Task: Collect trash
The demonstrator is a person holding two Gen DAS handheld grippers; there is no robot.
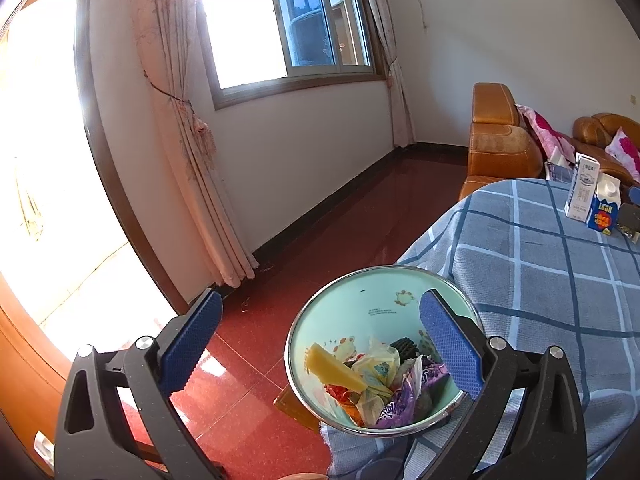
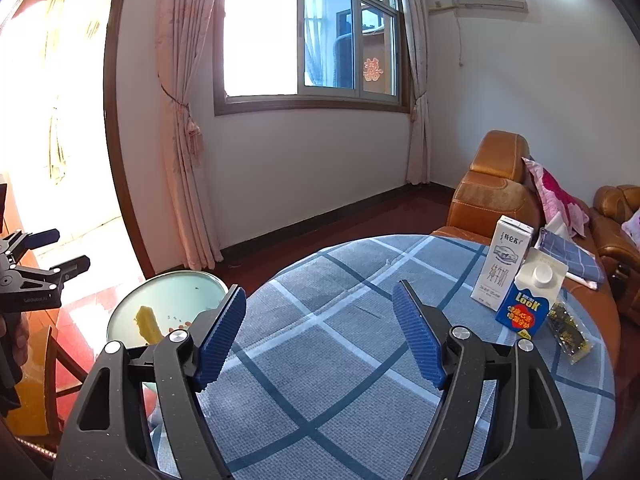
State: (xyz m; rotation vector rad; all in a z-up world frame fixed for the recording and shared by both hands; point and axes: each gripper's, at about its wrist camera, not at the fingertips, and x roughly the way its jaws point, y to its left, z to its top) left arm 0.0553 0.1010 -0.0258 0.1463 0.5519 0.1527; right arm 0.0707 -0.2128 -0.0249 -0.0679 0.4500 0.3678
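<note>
A pale green basin (image 1: 360,300) with a metal rim sits at the table's left edge and holds several wrappers and a yellow piece (image 1: 340,372). My left gripper (image 1: 320,340) is open and empty, its right finger over the basin's right side. The basin also shows in the right wrist view (image 2: 176,296). My right gripper (image 2: 320,336) is open and empty above the checked tablecloth (image 2: 340,360). A white milk carton (image 2: 500,268), a blue carton (image 2: 528,304) and a dark snack packet (image 2: 568,332) stand at the table's far right.
The round table stands on a red tiled floor (image 1: 280,280). Orange leather sofas (image 2: 492,196) with pink cushions lie behind it. A wooden chair (image 2: 52,380) stands beside the basin. A curtained window (image 2: 308,40) and a bright doorway are on the far wall.
</note>
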